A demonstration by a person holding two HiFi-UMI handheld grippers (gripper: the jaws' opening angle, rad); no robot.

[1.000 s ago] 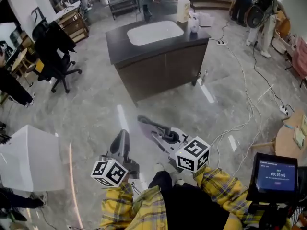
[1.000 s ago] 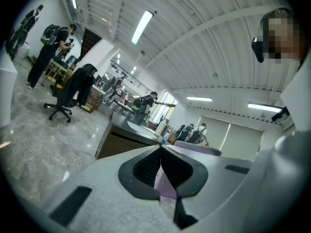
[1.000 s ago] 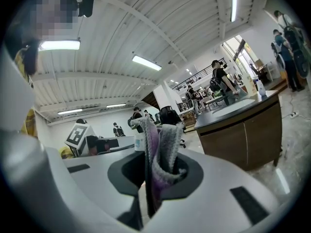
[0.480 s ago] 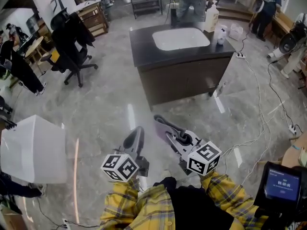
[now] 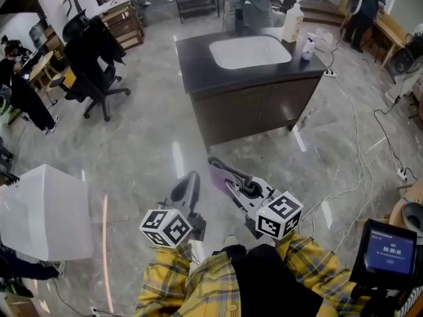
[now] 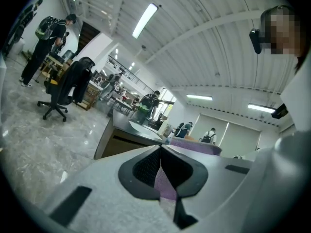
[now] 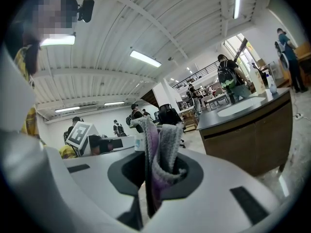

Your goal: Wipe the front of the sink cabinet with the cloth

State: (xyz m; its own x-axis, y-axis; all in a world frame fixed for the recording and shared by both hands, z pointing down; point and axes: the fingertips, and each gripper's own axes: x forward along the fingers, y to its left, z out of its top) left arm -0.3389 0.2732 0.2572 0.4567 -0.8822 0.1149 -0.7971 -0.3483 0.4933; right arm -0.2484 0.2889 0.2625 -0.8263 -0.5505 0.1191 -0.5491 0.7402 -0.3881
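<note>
**Cloth (image 7: 160, 149) held well apart from the sink cabinet (image 5: 258, 107)**

A purple-and-grey cloth is clamped between the jaws of the right gripper (image 5: 216, 166). The left gripper (image 5: 191, 179) is held just beside it, its jaws pressed together on nothing. The dark cabinet front is seen across the grey floor (image 5: 145, 144), touched by neither gripper.

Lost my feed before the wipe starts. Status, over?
Left gripper shut, empty. Right gripper shut on cloth. Sink cabinet ahead, front not yet reached. Only floor between; cables off right.
</note>
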